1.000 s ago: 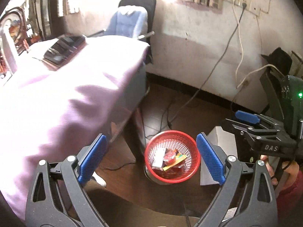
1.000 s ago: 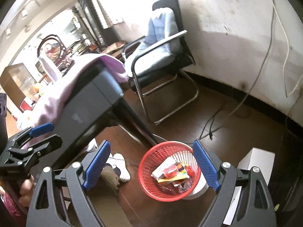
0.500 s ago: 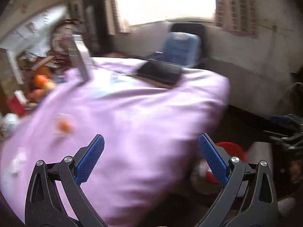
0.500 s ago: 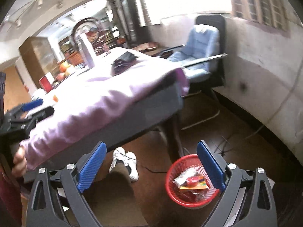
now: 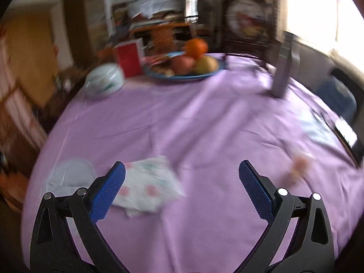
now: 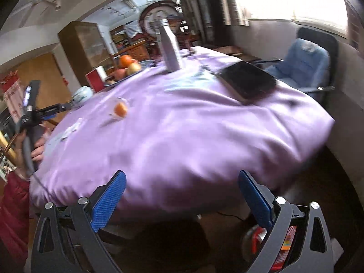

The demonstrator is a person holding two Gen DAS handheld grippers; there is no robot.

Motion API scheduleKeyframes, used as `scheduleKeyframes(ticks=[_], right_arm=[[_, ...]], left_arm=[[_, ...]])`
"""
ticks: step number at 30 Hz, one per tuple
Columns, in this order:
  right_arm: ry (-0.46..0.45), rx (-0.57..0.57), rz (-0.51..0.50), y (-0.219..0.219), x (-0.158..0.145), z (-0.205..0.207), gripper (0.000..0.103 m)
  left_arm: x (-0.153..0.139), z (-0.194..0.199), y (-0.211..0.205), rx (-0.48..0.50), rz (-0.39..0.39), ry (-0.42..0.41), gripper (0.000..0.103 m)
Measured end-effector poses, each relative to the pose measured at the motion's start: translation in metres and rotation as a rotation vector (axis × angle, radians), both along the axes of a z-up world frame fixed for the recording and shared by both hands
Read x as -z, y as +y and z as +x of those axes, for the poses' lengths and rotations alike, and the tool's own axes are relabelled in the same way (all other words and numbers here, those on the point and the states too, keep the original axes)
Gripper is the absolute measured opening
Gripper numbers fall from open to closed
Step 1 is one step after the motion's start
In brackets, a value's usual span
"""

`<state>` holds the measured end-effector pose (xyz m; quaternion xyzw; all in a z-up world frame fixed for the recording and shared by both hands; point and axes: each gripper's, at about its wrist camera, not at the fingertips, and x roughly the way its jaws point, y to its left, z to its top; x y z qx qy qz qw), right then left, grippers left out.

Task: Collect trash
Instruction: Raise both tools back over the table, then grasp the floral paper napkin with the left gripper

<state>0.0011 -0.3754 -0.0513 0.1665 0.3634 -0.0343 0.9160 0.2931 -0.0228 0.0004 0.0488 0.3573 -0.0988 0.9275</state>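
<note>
Purple tablecloth (image 5: pixel 204 125), pink-spotted white wrapper (image 5: pixel 147 184), red basket (image 6: pixel 282 250).

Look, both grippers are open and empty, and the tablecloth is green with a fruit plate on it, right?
Not quite. The tablecloth is purple, not green; the left wrist view shows it plainly. The rest holds: the left gripper and right gripper are both open and empty, and the fruit plate sits on the cloth at the far side.
</note>
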Motion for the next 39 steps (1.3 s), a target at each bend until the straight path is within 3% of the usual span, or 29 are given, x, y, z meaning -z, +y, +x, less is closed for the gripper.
scheduleKeyframes(ticks=[3, 5, 8, 12, 20, 22, 23, 26, 28, 31, 36, 38, 39], right_arm=[[-0.004, -0.046, -0.006, 0.02, -0.007, 0.027, 0.097], [-0.01, -0.069, -0.026, 0.032, -0.011, 0.044, 0.097], [-0.027, -0.101, -0.058, 0.054, -0.016, 0.079, 0.097], [-0.035, -0.131, -0.049, 0.075, -0.016, 0.131, 0.097], [-0.007, -0.154, -0.065, 0.1, -0.011, 0.193, 0.097], [-0.002, -0.156, -0.045, 0.101, -0.005, 0.195, 0.097], [0.003, -0.158, -0.039, 0.102, -0.002, 0.197, 0.097], [-0.017, -0.151, -0.059, 0.103, -0.003, 0.193, 0.097], [-0.031, -0.148, -0.097, 0.108, -0.004, 0.191, 0.097], [-0.059, -0.189, -0.152, 0.119, -0.007, 0.186, 0.097], [-0.043, -0.202, -0.164, 0.121, -0.006, 0.191, 0.097], [-0.036, -0.2, -0.151, 0.118, -0.005, 0.192, 0.097], [-0.034, -0.2, -0.142, 0.117, -0.005, 0.193, 0.097]], left_arm=[[0.022, 0.021, 0.034, -0.043, -0.074, 0.042, 0.096], [0.036, 0.031, 0.047, -0.082, -0.073, 0.134, 0.096], [0.036, 0.031, 0.053, -0.055, -0.152, 0.152, 0.096], [0.043, 0.032, 0.043, -0.065, -0.085, 0.169, 0.096], [0.058, 0.049, 0.047, -0.08, -0.111, 0.266, 0.096], [0.061, 0.052, 0.047, -0.083, -0.11, 0.278, 0.091], [0.061, 0.051, 0.046, -0.086, -0.099, 0.269, 0.088], [0.057, 0.049, 0.044, -0.072, -0.091, 0.246, 0.058], [0.054, 0.047, 0.043, -0.036, -0.125, 0.247, 0.031], [0.045, 0.04, 0.045, -0.004, -0.165, 0.215, 0.013], [0.031, 0.032, 0.043, 0.058, -0.212, 0.165, 0.013], [0.03, 0.03, 0.038, 0.086, -0.211, 0.17, 0.025], [0.031, 0.03, 0.035, 0.082, -0.192, 0.167, 0.045]])
